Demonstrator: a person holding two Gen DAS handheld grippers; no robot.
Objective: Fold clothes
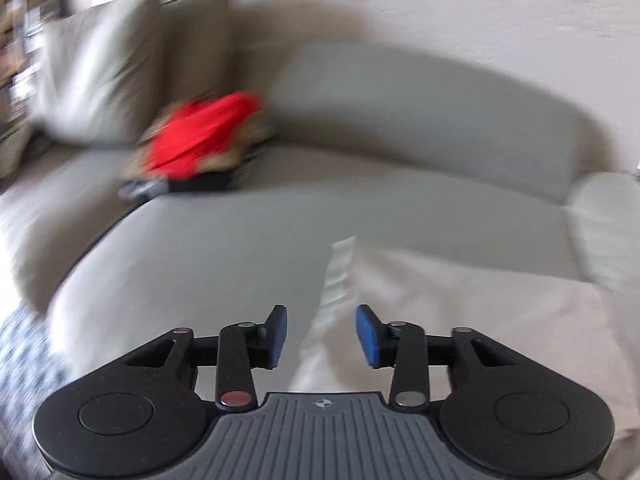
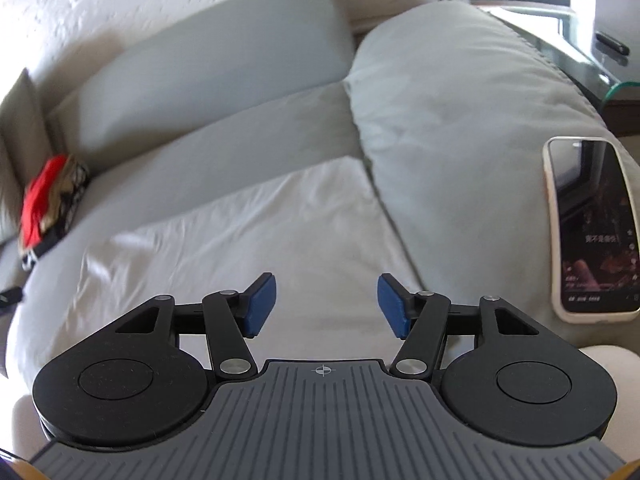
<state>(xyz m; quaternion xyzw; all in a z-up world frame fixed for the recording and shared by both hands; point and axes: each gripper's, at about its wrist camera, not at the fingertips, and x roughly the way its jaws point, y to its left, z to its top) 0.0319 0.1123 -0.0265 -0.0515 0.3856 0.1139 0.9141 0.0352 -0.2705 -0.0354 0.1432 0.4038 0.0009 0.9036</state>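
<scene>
A pale cream garment (image 1: 460,312) lies spread flat on the grey sofa seat (image 1: 240,232). My left gripper (image 1: 322,332) hovers over the garment's left edge, open, with nothing between its blue pads. In the right wrist view the same garment (image 2: 248,232) fills the seat (image 2: 260,132), and my right gripper (image 2: 327,304) hangs above its near part, open and empty. A heap of other clothes, topped by a red piece (image 1: 200,136), sits at the back of the sofa to the left. In the right wrist view the heap (image 2: 42,196) lies at the far left.
A phone (image 2: 592,224) with a lit screen rests on the padded armrest (image 2: 460,100) at the right. Back cushions (image 1: 420,108) and a loose pillow (image 1: 104,72) line the wall. A glass side table (image 2: 580,52) carries a dark remote (image 2: 612,42). A patterned rug (image 1: 24,360) shows at lower left.
</scene>
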